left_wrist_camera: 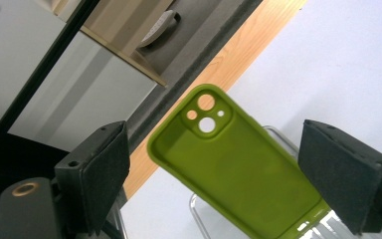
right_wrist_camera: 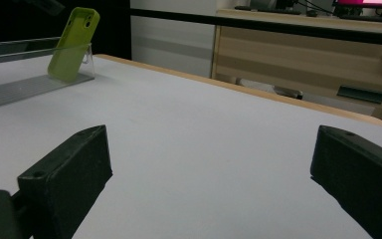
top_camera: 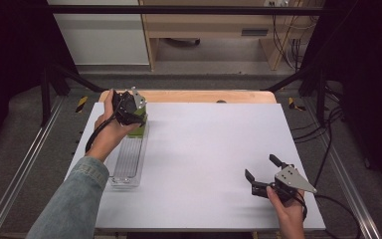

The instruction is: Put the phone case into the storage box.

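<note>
A lime-green phone case (top_camera: 140, 129) stands leaning at the far end of a clear plastic tray (top_camera: 127, 167) on the left of the table. My left gripper (top_camera: 136, 119) hangs over it, pointing down. In the left gripper view the case (left_wrist_camera: 238, 169) lies between the black pads with its camera cut-outs toward the top; the left pad (left_wrist_camera: 104, 174) stands clear of it, and the gripper (left_wrist_camera: 214, 149) is open. My right gripper (top_camera: 261, 167) rests near the front right of the table, open and with nothing between its jaws (right_wrist_camera: 209, 164). It looks toward the case (right_wrist_camera: 72, 45) and the tray (right_wrist_camera: 20, 84).
A white sheet (top_camera: 204, 149) covers the table, with a wooden edge (top_camera: 204, 96) along the far side. Metal rails (top_camera: 25, 164) run on both sides. Cables (top_camera: 328, 144) trail at the right, and cabinets (top_camera: 204, 30) stand beyond the table.
</note>
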### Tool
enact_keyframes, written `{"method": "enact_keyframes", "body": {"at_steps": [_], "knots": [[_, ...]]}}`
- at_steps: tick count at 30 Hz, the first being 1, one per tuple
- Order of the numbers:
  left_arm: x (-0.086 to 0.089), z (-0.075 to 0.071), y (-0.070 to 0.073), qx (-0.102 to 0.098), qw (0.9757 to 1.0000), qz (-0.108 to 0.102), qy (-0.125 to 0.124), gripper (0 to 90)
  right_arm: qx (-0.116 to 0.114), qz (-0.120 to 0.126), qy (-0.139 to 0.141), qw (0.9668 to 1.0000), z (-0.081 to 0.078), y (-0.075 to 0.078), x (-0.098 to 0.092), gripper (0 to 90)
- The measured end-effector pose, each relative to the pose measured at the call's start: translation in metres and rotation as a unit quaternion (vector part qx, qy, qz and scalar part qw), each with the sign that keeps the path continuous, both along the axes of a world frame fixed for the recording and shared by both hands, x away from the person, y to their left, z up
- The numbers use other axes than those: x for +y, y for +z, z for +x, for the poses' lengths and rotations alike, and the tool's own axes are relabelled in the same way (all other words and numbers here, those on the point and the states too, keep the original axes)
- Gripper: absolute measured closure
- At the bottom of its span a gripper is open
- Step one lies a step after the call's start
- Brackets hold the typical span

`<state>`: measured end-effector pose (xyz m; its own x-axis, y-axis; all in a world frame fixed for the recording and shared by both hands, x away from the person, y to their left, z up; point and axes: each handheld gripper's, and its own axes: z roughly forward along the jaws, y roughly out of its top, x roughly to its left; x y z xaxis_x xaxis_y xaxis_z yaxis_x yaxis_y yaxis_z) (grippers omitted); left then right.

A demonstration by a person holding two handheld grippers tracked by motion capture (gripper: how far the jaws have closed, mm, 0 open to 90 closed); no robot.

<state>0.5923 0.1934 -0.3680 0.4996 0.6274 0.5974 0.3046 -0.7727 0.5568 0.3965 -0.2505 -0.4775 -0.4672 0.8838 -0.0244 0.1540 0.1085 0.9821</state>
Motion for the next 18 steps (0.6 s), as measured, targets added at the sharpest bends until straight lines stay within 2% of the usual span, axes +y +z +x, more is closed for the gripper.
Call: {"method": "enact_keyframes", "body": {"at_steps": [11, 14, 18], "knots": [[-0.0091, -0.0067, 0.0004, -0.004, 0.9997, -0.019, -0.012, 10.6, 0.0, 0.0, 0.0, 1.0, 0.0, 0.0, 0.0, 2.9], [-0.0099, -0.0081, -0.0007, -0.012, 0.9998, -0.014, -0.01, 9.0, 0.0, 0.0, 0.0, 1.0, -0.0002, 0.0001, 0.0, 2.9], [-0.0097, -0.0104, -0.0026, -0.01, 0.9997, -0.02, -0.012, 8.3, 0.0, 0.0, 0.0, 1.0, -0.0003, 0.0001, -0.0001, 2.9]]}}
